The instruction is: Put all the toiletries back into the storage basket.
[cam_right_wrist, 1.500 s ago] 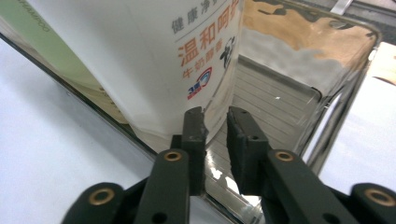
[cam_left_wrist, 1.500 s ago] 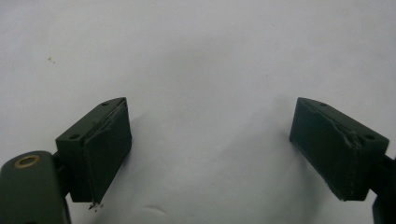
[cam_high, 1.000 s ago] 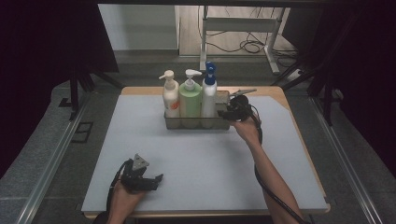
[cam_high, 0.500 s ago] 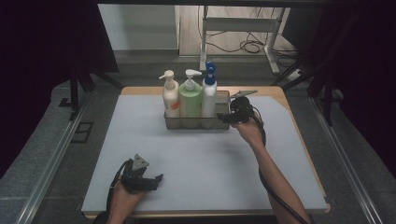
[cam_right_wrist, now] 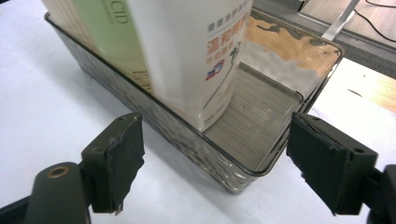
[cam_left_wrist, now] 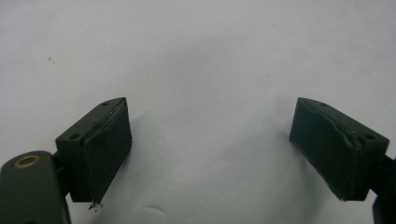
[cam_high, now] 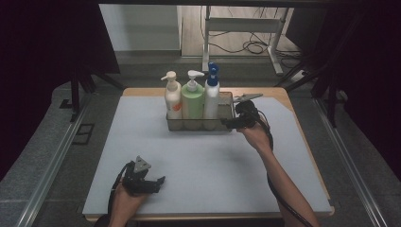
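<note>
A clear dark plastic tray stands at the back of the white mat. In it stand a cream pump bottle, a green one and a white one with a blue pump. My right gripper is at the tray's near right corner. Its jaws have just been opening. In the right gripper view the right gripper is open, the tray's corner lies between the pads, and neither pad touches it. My left gripper rests near the mat's front edge. The left gripper is open with bare mat between the pads.
The right end of the tray holds nothing beside the white bottle. The wooden table edge shows past the mat at the back right. Cables and a metal stand lie on the floor beyond.
The right hand has shifted only slightly at the tray's right end. The left hand and its gripper have stayed where they were.
</note>
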Action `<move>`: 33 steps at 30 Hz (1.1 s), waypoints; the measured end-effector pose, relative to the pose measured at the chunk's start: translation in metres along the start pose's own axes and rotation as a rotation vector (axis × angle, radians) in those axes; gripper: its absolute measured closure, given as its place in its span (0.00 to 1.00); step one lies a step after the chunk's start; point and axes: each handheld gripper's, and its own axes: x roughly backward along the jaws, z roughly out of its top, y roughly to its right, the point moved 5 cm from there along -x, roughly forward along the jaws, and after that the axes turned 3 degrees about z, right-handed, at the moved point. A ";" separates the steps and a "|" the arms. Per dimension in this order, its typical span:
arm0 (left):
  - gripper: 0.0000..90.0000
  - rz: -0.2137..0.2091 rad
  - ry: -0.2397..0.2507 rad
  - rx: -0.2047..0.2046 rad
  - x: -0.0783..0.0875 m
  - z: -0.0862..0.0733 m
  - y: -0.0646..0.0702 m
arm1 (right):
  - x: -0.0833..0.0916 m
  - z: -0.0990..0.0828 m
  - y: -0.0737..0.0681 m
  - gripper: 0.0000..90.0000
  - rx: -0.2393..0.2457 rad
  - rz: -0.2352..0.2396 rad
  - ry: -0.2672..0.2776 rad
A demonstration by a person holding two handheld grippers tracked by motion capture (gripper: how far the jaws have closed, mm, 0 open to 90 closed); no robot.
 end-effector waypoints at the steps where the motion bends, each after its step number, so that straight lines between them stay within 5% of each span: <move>1: 0.14 0.000 0.000 0.000 0.000 0.000 0.000 | 0.001 0.000 -0.001 0.20 -0.001 0.002 -0.003; 33: 0.14 0.000 0.000 -0.001 0.000 0.000 0.000 | 0.036 -0.024 -0.018 0.10 0.087 0.036 -0.028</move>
